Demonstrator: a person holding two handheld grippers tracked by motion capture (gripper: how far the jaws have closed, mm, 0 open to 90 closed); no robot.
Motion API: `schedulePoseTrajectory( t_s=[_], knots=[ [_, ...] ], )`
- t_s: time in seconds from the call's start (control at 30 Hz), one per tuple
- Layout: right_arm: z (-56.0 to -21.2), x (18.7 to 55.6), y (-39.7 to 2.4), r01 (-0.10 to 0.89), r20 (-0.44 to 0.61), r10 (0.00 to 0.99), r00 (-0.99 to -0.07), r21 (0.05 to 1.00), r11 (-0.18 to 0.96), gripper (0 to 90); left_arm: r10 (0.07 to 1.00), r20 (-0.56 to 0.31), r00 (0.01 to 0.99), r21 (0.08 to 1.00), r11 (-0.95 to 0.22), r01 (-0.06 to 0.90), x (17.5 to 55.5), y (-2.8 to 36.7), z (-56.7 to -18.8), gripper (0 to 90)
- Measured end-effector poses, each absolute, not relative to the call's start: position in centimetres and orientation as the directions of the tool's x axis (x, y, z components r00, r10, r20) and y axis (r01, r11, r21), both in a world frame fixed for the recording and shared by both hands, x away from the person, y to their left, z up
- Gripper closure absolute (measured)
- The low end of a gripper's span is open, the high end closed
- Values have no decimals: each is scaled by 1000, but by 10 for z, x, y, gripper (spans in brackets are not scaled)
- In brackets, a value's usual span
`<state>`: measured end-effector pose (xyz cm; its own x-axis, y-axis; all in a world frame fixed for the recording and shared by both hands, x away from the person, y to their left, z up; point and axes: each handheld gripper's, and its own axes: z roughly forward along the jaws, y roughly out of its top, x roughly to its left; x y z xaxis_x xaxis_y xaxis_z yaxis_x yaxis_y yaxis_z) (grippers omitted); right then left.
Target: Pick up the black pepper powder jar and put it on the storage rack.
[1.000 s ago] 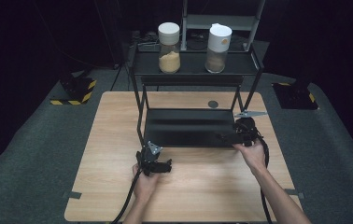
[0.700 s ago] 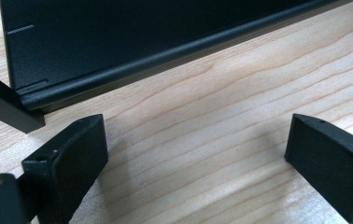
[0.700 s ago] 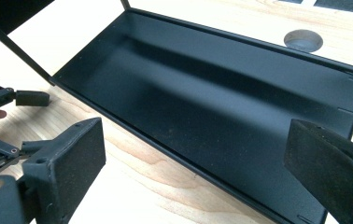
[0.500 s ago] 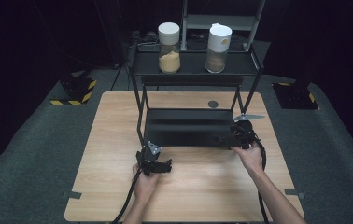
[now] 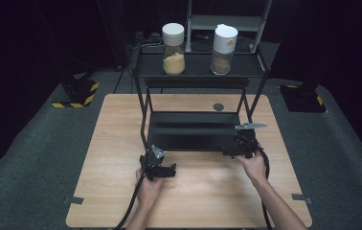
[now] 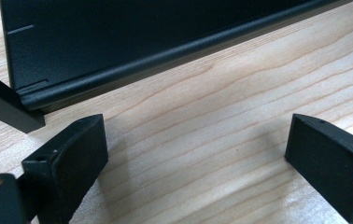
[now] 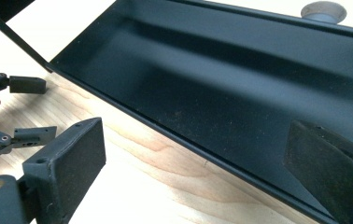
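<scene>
A black two-tier rack [image 5: 143,112] stands on the wooden table [image 5: 117,143]. Its low tray [image 5: 193,129] is bare. My left gripper [image 5: 164,168] is open just in front of the tray's front left corner; in the left gripper view [image 6: 193,154] only bare wood lies between its jaws, and the tray's front lip [image 6: 165,56] is just ahead. My right gripper [image 5: 231,149] is open at the tray's front right. In the right gripper view [image 7: 193,158] its jaws straddle the tray's front edge [image 7: 174,135] with nothing held. The left gripper [image 7: 23,109] also appears there.
Two white-lidded jars stand on the rack's top shelf [image 5: 196,67], one with tan contents [image 5: 173,50] and one paler [image 5: 224,45]. A small grey disc [image 5: 218,107] lies on the table behind the tray. A rack leg [image 6: 6,105] stands close to my left jaw.
My right gripper has drifted a little left and toward the person, down to the tray's front edge. The left gripper has stayed put.
</scene>
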<state>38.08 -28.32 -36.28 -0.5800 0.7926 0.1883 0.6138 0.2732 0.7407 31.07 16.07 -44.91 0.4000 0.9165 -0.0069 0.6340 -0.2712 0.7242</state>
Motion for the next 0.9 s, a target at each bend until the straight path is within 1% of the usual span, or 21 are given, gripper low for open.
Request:
schedulePoseTrajectory(
  t_s=[0.3, 0.9],
  knots=[
    [-371, 378, -279, 613, 159, 799, -579, 732, 298, 52, 916, -7, 400, 724, -271, 634, 311, 161, -449, 56],
    [-388, 376, -280, 637, 173, 807, -565, 714, 293, 52, 916, -6, 400, 724, -272, 634, 311, 161, -449, 56]
  ],
)
